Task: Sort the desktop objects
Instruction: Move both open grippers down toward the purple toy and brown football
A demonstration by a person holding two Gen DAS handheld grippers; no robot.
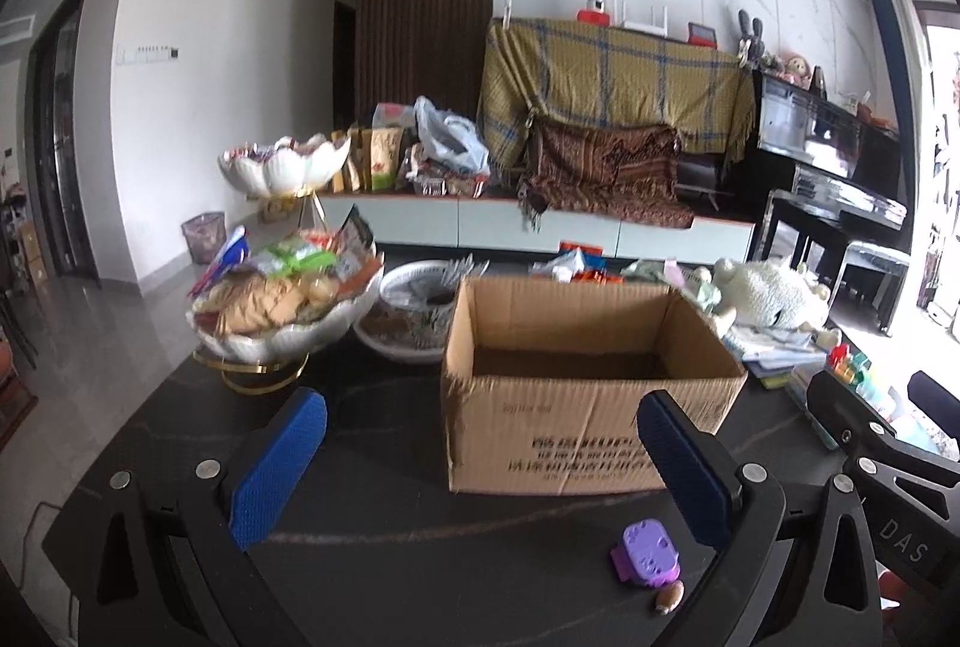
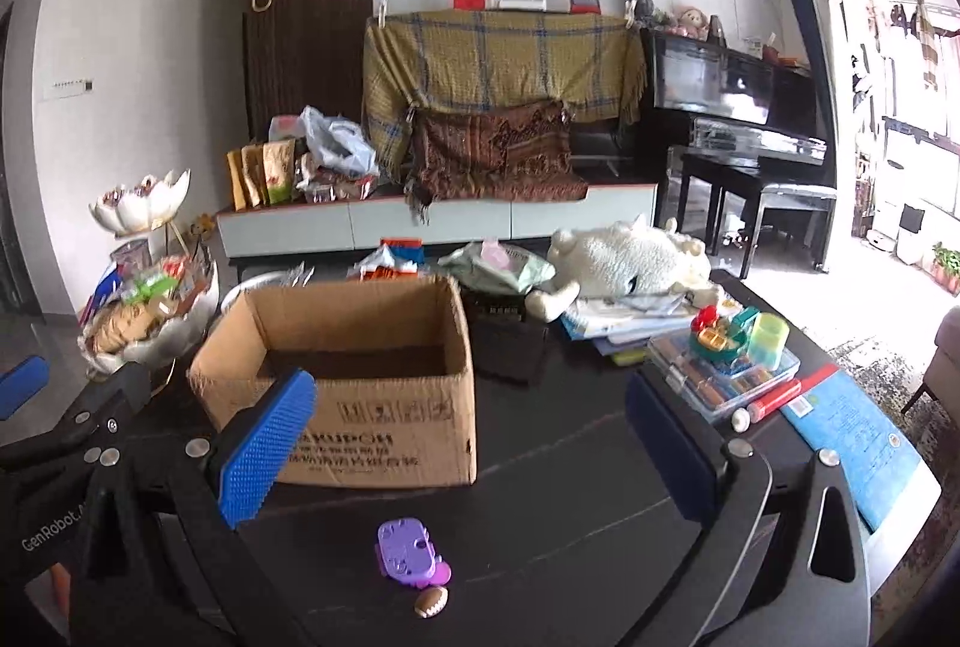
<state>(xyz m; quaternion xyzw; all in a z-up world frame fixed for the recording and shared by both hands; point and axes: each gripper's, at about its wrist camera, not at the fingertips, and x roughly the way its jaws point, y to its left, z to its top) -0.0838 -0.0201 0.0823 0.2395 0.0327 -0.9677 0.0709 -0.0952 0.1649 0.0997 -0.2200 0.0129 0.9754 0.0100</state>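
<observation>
Both the left gripper and right gripper have their jaws spread wide, grasping nothing. Nearest, low between the right jaws, lie a purple toy and a small brown ball (football-shaped) just beside it. Beyond the fingertips stands an open cardboard box; past it, a white plush toy.

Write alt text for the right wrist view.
An open right gripper hovers over a dark table above a small purple toy and a tiny football. Behind stands an open cardboard box; a white plush toy lies on books further right.
</observation>
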